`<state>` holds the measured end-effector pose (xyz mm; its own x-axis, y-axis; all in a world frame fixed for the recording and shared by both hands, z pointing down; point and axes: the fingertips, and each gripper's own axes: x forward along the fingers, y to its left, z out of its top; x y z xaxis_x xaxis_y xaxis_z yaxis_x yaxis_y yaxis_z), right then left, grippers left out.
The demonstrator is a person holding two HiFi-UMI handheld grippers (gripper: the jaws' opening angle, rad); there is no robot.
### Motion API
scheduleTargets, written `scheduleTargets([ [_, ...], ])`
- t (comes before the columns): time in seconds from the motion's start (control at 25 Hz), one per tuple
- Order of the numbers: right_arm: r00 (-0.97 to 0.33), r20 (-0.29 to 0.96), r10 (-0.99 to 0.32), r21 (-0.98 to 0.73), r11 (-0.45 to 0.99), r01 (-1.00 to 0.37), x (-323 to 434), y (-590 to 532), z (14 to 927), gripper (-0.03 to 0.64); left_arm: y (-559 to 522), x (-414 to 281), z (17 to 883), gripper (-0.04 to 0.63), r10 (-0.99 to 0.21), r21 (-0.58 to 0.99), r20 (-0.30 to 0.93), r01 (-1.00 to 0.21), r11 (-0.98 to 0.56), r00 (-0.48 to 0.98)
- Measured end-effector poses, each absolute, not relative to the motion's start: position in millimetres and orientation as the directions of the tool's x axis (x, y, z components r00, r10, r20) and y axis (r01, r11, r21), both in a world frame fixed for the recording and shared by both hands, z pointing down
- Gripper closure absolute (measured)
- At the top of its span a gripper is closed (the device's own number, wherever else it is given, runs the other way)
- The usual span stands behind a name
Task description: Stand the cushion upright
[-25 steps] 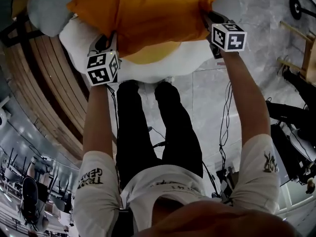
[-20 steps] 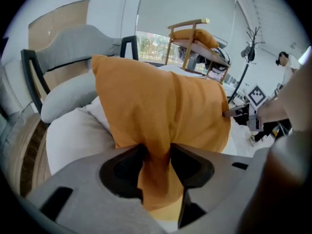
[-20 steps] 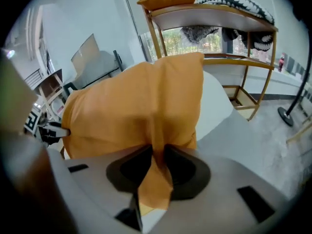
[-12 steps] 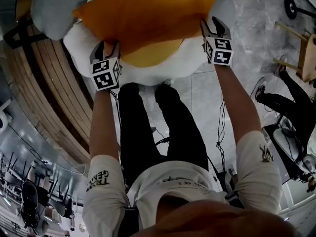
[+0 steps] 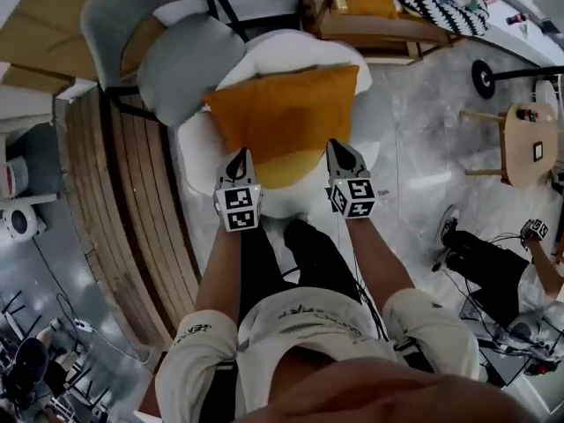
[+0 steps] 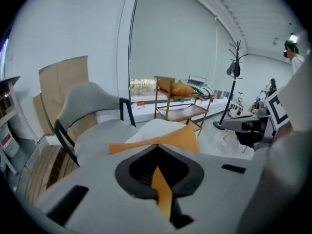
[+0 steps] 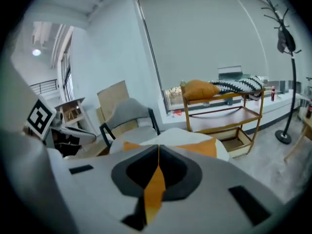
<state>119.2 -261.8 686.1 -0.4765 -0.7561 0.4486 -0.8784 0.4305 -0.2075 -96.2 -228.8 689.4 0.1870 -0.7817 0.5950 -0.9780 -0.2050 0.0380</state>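
The orange cushion (image 5: 286, 113) lies on the white seat (image 5: 295, 49), its near edge toward me. My left tongs (image 5: 238, 155) and right tongs (image 5: 338, 146) have just closed, each pinching orange fabric at a near corner.

left hand-held gripper (image 5: 236, 154), right hand-held gripper (image 5: 340, 146) released cushion (image 5: 282, 113), pulled back, jaws just closed, nothing between.

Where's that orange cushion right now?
The cushion is central in the head view, on the white seat, right of the grey chair, its near edge pinched by the left gripper and right gripper, whose jaws just closed.
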Motion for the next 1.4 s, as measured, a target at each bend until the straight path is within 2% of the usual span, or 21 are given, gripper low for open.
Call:
scheduleTargets([
  [0.16,-0.486,0.382,-0.786,-0.203,0.441,-0.874,94,-256,592,0.587,-223,-78,609,0.575,-0.808,0.079,0.551,-0.977,-0.196,0.207],
  [0.28,-0.459,0.336,-0.822,-0.145,0.437,-0.888,86,-255,525,0.588,-224,-77,542,0.574,-0.841,0.046,0.505,-0.979,-0.199,0.195],
  [0.44,-0.421,0.241,-0.875,-0.096,0.410,-0.907,97,-250,441,0.588,-219,-91,461,0.574,-0.888,0.013,0.434,-0.987,-0.163,0.152],
  [0.6,-0.403,0.136,-0.905,-0.109,0.391,-0.914,110,-248,372,0.588,-222,-102,408,0.574,-0.917,0.066,0.380,-0.993,-0.102,0.120],
  [0.84,-0.377,-0.063,-0.924,-0.095,0.381,-0.920,124,-244,268,0.588,-241,-80,313,0.574,-0.946,0.037,0.258,-0.981,-0.192,0.195],
  [1.0,-0.343,-0.151,-0.927,-0.064,0.355,-0.933,126,-234,218,0.589,-243,-73,266,0.574,-0.951,0.003,0.192,-0.969,-0.247,0.243],
  [1.16,-0.335,-0.152,-0.930,-0.058,0.347,-0.936,114,-234,213,0.588,-244,-78,248,0.574,-0.957,-0.049,0.150,-0.965,-0.259,0.249],
  [1.4,-0.373,-0.097,-0.923,-0.055,0.379,-0.924,88,-237,233,0.589,-248,-86,260,0.574,-0.948,-0.040,0.190,-0.963,-0.267,0.255],
])
